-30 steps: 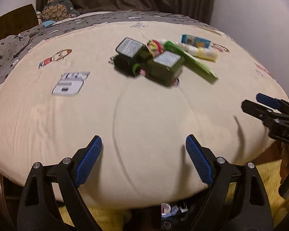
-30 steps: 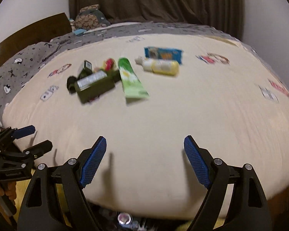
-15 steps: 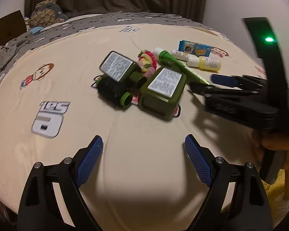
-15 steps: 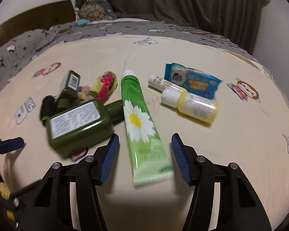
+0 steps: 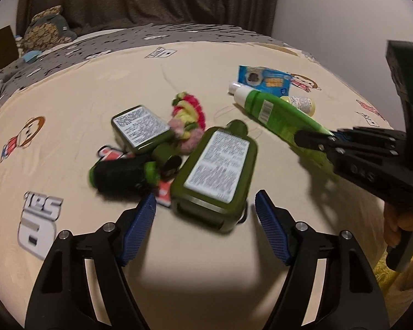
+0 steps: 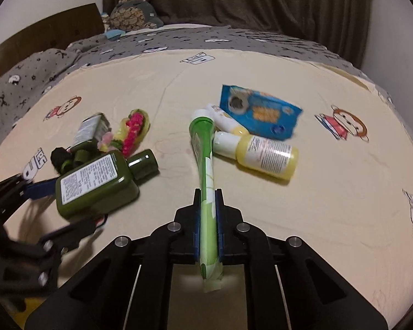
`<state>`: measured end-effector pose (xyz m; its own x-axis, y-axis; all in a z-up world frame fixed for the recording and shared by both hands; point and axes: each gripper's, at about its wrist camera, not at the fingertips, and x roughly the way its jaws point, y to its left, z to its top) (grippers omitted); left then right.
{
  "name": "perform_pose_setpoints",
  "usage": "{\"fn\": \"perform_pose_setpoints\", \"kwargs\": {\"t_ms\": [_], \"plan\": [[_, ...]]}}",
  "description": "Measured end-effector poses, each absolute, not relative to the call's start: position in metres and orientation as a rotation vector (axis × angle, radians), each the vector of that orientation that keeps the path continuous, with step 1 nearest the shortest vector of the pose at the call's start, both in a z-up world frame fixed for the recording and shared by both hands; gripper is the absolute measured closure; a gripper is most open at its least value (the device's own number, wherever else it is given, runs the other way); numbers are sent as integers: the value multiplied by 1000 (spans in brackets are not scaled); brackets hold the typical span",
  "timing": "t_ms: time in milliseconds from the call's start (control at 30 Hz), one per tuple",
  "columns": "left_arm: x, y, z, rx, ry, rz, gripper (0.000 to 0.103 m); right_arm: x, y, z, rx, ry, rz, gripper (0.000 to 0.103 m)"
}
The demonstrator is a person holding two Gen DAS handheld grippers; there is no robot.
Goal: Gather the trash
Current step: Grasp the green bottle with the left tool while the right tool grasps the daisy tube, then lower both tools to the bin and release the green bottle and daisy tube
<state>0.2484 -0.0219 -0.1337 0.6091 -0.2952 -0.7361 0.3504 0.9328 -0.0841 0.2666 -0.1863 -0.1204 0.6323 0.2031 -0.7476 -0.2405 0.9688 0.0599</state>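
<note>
Trash lies on a cream bed sheet [image 5: 96, 82]. My right gripper [image 6: 207, 195] is shut on the tail of a light green tube [image 6: 205, 154], turned on edge; the tube also shows in the left wrist view [image 5: 278, 112]. My left gripper [image 5: 205, 206] is open, its blue pads either side of the base of a large dark green bottle [image 5: 214, 170], which also shows in the right wrist view [image 6: 96, 184]. A smaller green bottle [image 5: 140, 128], a black-wrapped item [image 5: 118, 176] and a pink-yellow scrunchie [image 5: 188, 118] lie close behind it.
A yellow bottle [image 6: 264, 154], a small white-yellow tube [image 6: 223, 118] and a blue snack packet [image 6: 258, 112] lie right of the tube. A grey blanket [image 6: 124, 46], a plush toy [image 6: 135, 13] and dark curtains are at the back.
Both grippers moved forward onto the pile. My right gripper closed on the green tube and turned it on edge. My left gripper came up around the large green bottle.
</note>
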Motion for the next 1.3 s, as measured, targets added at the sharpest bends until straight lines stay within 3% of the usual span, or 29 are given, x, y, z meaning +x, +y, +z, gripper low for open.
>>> {"fn": "perform_pose_setpoints", "kwargs": {"t_ms": [200,233,267,467,900,1300], "plan": [[260,-43,-135,98,843,-390,37,255,-198,-115,-28,844,259,93],[262,-46,-136,104,847,-390,47,251,-200,-113,-31,838,258,93],[263,-48,-136,111,852,-390,49,249,-201,-111,-33,834,257,93],[245,-47,-129,101,849,-383,51,227,-211,-103,-39,809,247,93],[129,-37,-96,95,774,-356,51,120,-224,-85,-4,750,309,93],[39,-27,-115,87,822,-391,51,34,-233,-99,-8,821,373,93]]}}
